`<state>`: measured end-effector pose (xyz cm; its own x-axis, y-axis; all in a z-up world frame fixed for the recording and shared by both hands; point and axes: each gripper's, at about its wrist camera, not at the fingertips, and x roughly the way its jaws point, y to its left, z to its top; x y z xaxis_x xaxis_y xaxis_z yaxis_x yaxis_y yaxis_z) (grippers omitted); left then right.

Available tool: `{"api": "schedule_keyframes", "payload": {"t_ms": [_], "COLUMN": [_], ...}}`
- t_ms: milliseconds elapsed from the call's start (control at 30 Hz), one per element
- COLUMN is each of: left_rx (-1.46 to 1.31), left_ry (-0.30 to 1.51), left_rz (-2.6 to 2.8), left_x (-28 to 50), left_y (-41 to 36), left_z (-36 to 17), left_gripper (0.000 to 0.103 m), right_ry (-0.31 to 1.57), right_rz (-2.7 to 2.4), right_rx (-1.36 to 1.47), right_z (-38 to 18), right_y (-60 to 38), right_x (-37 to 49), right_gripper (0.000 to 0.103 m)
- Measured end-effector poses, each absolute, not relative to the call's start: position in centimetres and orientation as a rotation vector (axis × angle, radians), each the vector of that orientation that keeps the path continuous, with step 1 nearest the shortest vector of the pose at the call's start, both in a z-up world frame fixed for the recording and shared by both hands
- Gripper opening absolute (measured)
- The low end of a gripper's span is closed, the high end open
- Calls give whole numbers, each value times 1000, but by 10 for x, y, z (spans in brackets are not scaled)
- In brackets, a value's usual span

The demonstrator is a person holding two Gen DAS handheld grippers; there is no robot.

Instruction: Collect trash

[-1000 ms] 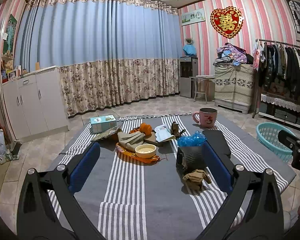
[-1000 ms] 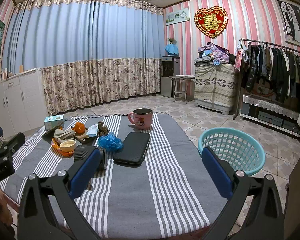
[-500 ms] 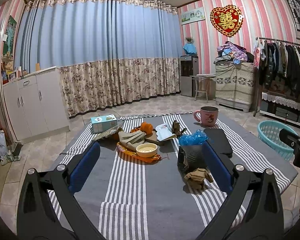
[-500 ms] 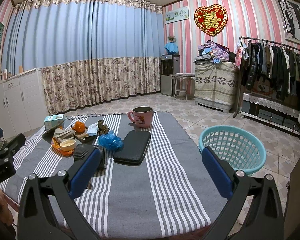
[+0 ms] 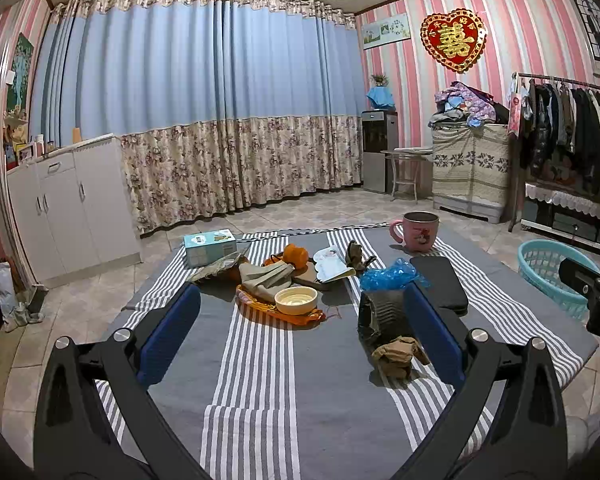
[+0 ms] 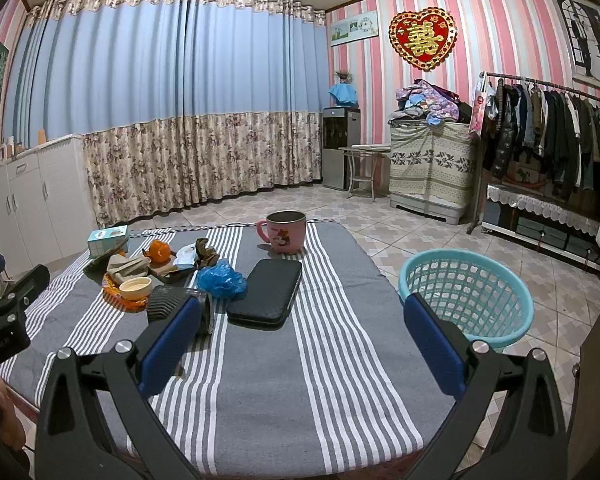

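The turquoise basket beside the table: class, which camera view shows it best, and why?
The right wrist view: the turquoise basket appears nearly whole, its rim and empty lattice interior visible, only its near edge hidden by the right gripper. In the left wrist view the basket sits at the far right edge, partly blocked.

You see a grey tablecloth [image 5: 256, 364] with white stripes. On it stands a pink mug [image 5: 419, 231] with a small cartoon print, and near it lies a black case [image 6: 266, 293]. The crumpled bag [image 6: 221, 280] is blue, the small bowl [image 5: 296, 300] is cream, and the fruit [image 5: 294, 255] is orange. At the right, your basket [image 6: 466, 292] is turquoise. Far behind, the curtain [image 5: 204, 80] is blue above and floral beige below. The wall [image 6: 500, 32] has pink and white stripes.
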<state>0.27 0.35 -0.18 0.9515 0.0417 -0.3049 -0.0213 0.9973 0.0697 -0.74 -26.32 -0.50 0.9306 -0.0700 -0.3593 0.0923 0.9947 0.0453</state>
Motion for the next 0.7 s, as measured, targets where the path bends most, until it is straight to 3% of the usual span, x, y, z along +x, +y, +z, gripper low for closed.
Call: {"api": "schedule_keyframes", "payload": {"t_ms": [700], "left_rx": [71], "left_ry": [312], "left_rz": [35], "left_x": [3], "left_y": [4], "left_z": [-2], "left_gripper": [98], "right_ry": [366], "right_rz": [-81], "right_rx": [54], "right_z": [-17], "right_y": [-258], "right_x": [-3], "right_gripper": [99]}}
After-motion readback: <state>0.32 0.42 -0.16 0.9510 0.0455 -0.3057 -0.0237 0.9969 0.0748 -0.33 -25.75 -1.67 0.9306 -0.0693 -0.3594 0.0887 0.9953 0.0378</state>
